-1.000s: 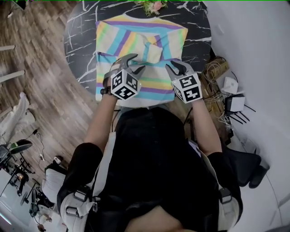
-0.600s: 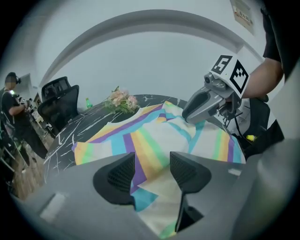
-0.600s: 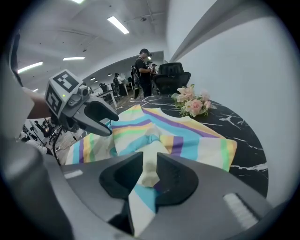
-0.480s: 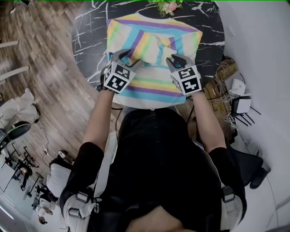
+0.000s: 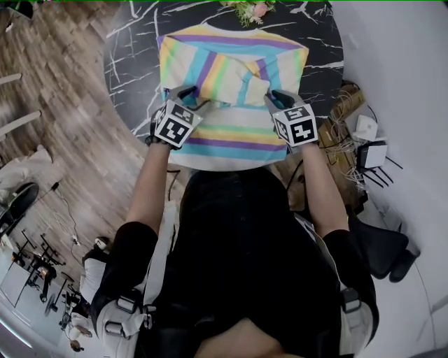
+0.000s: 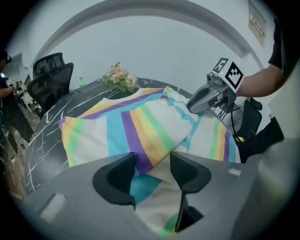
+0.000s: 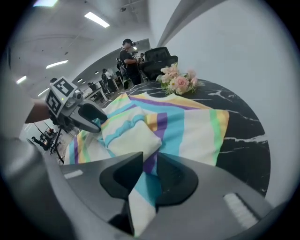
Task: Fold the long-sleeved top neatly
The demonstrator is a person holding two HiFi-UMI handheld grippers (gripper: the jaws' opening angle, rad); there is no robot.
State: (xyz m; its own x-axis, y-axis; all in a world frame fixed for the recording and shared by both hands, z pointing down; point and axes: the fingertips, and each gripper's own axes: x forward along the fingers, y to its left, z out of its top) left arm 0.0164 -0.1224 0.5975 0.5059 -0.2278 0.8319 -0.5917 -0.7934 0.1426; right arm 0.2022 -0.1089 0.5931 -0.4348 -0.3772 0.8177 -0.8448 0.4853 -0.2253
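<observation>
Head view: the striped long-sleeved top (image 5: 231,136) lies lengthwise across the marble table (image 5: 129,56), collar at its far edge. The left gripper (image 5: 190,96) and right gripper (image 5: 277,98) each pinch its cloth.

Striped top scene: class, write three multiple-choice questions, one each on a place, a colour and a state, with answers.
1. Where are the flowers? A: at the far edge of the table, beyond the striped top. B: on the floor. C: in a gripper.
2. The table is: A: white. B: black, white-veined. C: brown.
3. Jaws of the right gripper: A: wide, empty. B: on a stem. C: pinching the top's cloth.
Answers: A, they lie past the top; B, dark marble shows around it; C, cloth sits squeezed between them.
</observation>
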